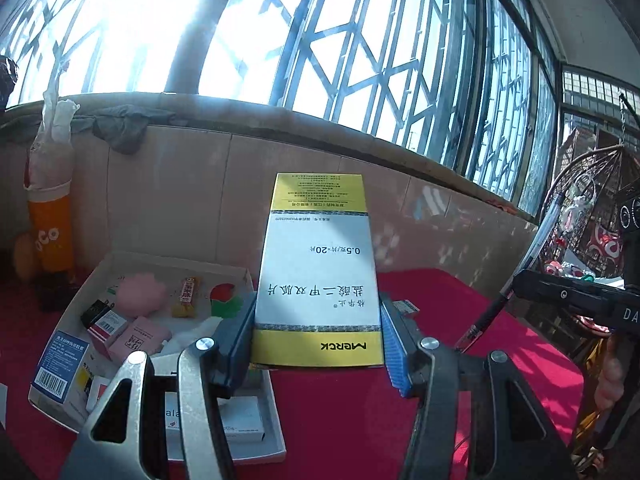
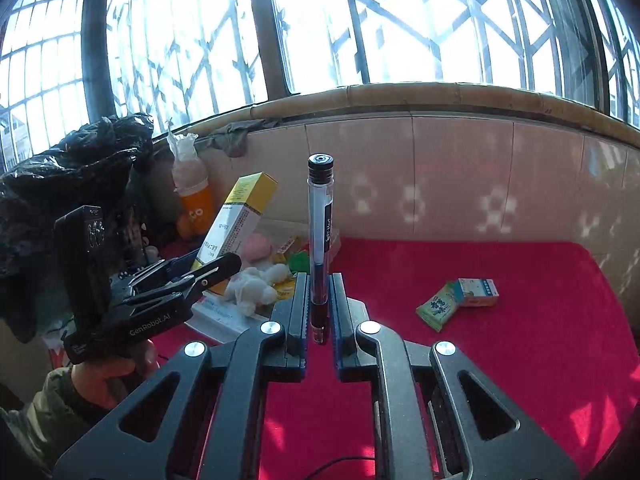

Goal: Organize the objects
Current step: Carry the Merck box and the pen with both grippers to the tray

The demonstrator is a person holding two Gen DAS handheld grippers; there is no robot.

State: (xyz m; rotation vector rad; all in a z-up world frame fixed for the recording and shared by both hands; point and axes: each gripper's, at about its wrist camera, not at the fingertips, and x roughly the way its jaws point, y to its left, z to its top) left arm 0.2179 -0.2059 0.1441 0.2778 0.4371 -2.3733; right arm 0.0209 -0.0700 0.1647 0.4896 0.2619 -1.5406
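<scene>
My left gripper (image 1: 318,316) is shut on a white and yellow medicine box (image 1: 318,276), held in the air above the red table; the same medicine box (image 2: 236,220) shows at the left of the right wrist view, clamped in the left gripper (image 2: 208,272). My right gripper (image 2: 319,300) is shut on a clear pen (image 2: 319,232) with a black cap, which stands up from between the jaws. The pen (image 1: 504,296) and the right gripper's body also reach in from the right of the left wrist view. A white cardboard tray (image 1: 64,316) with several small boxes lies below and left of the held box.
A green sachet (image 2: 438,306) and a small blue and white box (image 2: 478,292) lie on the red tablecloth (image 2: 520,340) to the right. An orange bottle (image 1: 50,236) stands by the tiled wall. Black plastic bags (image 2: 60,176) pile at the left. A hanging wicker chair (image 1: 592,216) is at the right.
</scene>
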